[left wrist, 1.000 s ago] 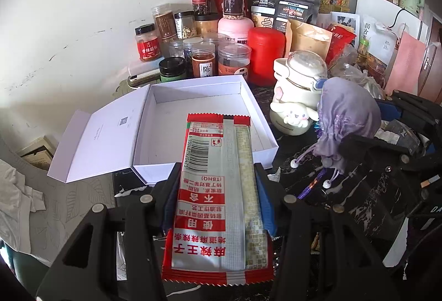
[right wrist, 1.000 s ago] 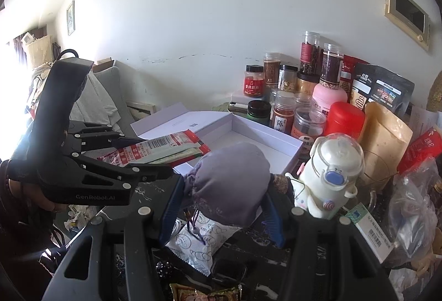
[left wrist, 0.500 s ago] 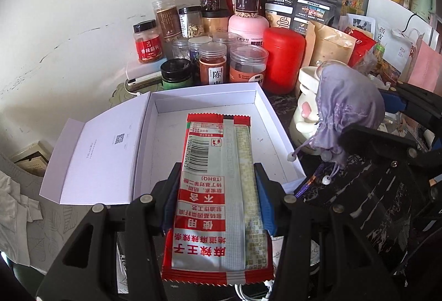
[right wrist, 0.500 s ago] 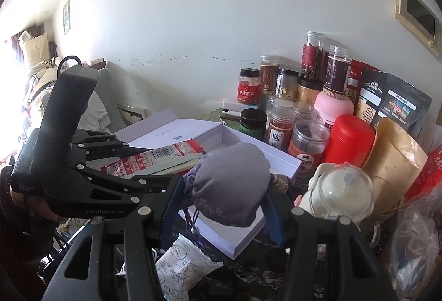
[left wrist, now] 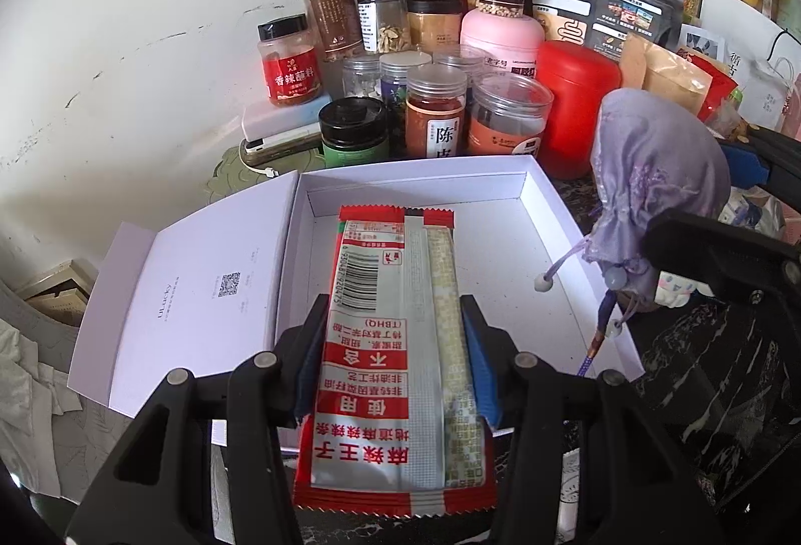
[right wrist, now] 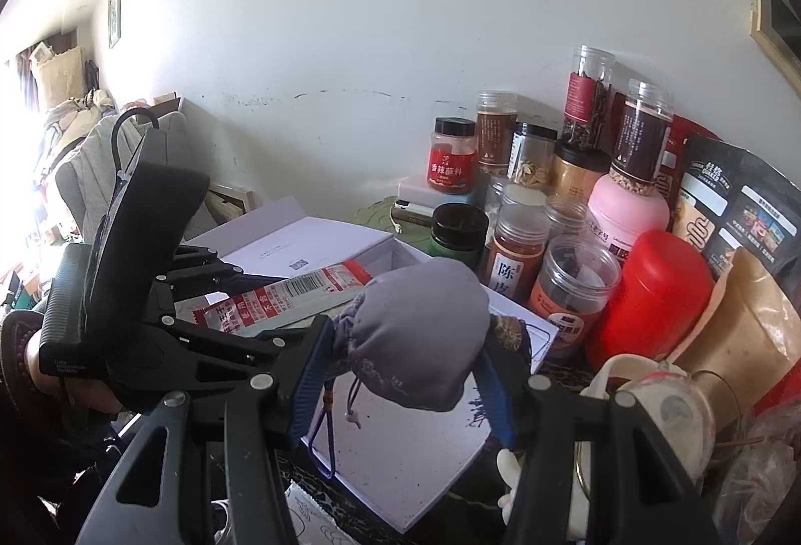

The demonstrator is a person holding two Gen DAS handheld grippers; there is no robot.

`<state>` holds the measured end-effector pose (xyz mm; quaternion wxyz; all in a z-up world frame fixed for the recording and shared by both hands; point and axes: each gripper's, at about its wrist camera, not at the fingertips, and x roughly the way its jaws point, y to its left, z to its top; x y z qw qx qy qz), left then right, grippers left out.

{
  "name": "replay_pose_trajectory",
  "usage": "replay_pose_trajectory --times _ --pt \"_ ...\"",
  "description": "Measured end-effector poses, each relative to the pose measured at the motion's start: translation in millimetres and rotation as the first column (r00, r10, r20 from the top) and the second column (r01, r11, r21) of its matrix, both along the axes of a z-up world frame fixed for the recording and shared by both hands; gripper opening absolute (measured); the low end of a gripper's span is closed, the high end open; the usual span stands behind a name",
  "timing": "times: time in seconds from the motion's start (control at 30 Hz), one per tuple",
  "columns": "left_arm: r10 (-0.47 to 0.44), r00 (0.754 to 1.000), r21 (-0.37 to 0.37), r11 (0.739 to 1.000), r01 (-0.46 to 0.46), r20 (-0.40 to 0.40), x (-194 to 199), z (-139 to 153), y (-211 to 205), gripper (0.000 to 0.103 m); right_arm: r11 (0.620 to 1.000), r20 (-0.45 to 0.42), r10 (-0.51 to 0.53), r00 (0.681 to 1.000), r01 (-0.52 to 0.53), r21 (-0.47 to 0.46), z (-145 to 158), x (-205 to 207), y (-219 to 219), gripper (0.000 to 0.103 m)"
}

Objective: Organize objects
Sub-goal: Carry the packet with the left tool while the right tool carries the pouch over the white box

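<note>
Progress: white box [left wrist: 545,204] lies open and looks empty; by my reading nothing is packed yet, both items are left to set down.
Left gripper [left wrist: 395,360]: clamped on the red snack packet [left wrist: 390,345], centre of the left view, its far end over the box floor.
Right gripper [right wrist: 405,370]: clamped on the purple drawstring pouch [right wrist: 420,340], above the box's right rim.
Pose: both grippers angle downward toward the box, side by side.
Background: spice jars [left wrist: 435,119] crowd the table behind the box.
</note>
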<state>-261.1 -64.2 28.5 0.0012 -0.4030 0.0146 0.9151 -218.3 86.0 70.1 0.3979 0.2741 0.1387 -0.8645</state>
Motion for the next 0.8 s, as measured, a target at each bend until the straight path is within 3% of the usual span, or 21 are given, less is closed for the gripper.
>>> replay_pose_trajectory --times 0.33,0.8 --pt "-0.014 1.0 -0.031 0.999 0.014 -0.002 -39 -5 -15 0.047 0.999 0.025 -0.03 0.999 0.029 0.031 -4 -32 -22 0.055" --pt "-0.009 1.0 -0.103 0.995 0.01 0.004 -91 -7 -30 0.047 0.981 0.075 -0.168 0.983 0.16 0.108 -24 -86 -40 0.055"
